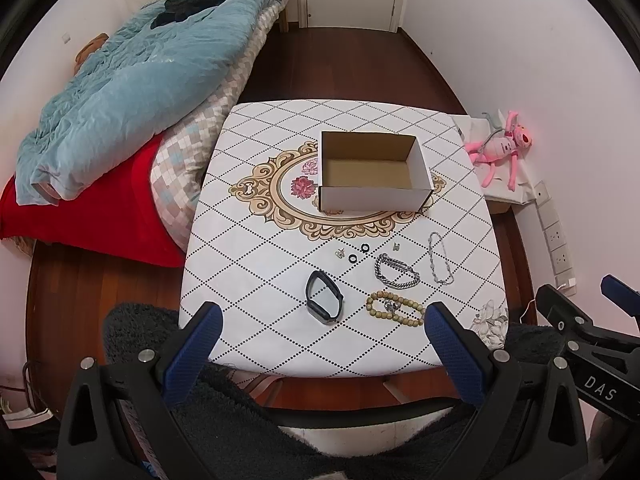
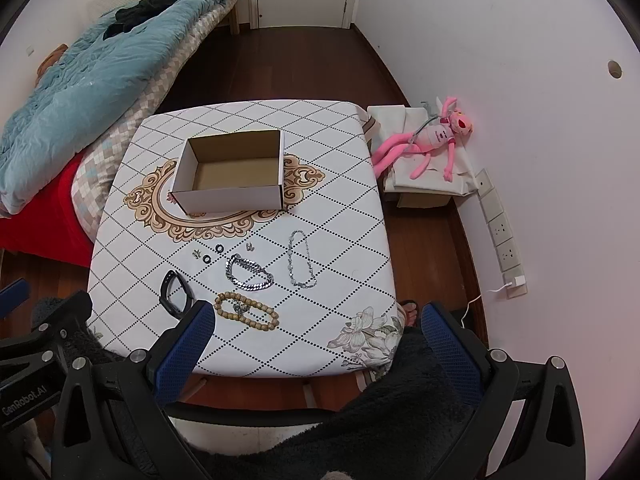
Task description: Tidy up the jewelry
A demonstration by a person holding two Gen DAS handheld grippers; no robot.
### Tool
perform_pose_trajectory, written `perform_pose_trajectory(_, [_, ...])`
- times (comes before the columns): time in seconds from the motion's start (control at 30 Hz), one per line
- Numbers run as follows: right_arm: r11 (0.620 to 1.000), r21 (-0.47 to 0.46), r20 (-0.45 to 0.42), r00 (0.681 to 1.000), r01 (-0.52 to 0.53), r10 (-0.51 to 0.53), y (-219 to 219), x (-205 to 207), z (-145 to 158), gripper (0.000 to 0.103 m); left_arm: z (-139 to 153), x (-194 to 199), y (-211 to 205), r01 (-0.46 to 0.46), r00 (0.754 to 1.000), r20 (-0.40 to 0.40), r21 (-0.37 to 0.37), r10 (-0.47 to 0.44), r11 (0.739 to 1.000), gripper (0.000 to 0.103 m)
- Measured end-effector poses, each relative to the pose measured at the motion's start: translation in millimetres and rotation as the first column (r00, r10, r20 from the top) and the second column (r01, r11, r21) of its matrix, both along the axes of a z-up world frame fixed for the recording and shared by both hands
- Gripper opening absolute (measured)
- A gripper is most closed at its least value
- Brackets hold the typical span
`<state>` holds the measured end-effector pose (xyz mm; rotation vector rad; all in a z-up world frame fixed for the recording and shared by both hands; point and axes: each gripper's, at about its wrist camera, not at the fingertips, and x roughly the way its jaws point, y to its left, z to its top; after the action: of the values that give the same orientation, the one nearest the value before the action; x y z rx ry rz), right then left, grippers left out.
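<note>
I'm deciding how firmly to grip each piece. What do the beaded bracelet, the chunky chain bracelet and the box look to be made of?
Beaded bracelet: matte tan round beads, probably wood; a small silvery charm lies by it. Chunky chain bracelet: shiny silver interlocked links, likely metal. Box: cardboard, white outside, plain brown inside, with thin folded walls.

Table [image 1: 248, 320] with box [image 1: 374, 196], jewelry [image 1: 396, 268]

My worktop [image 1: 248, 280] wears white cloth with a black dotted diamond grid and a gold floral medallion. My claw [image 1: 324, 320] pads are blue; the box [image 1: 376, 196] is white outside, brown inside.
</note>
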<state>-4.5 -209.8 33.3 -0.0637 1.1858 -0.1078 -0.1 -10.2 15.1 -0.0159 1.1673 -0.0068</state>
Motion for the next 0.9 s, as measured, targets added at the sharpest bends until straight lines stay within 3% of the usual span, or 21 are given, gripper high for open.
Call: perform_pose_trajectory(0.9, [1.000, -0.004, 0.006, 1.000, -0.003, 0.003, -2.0, 2.1, 4.6, 0.103, 2.0, -2.9, 1.9, 0.004, 1.000, -0.002, -0.010, -0.004, 1.000, 0.103])
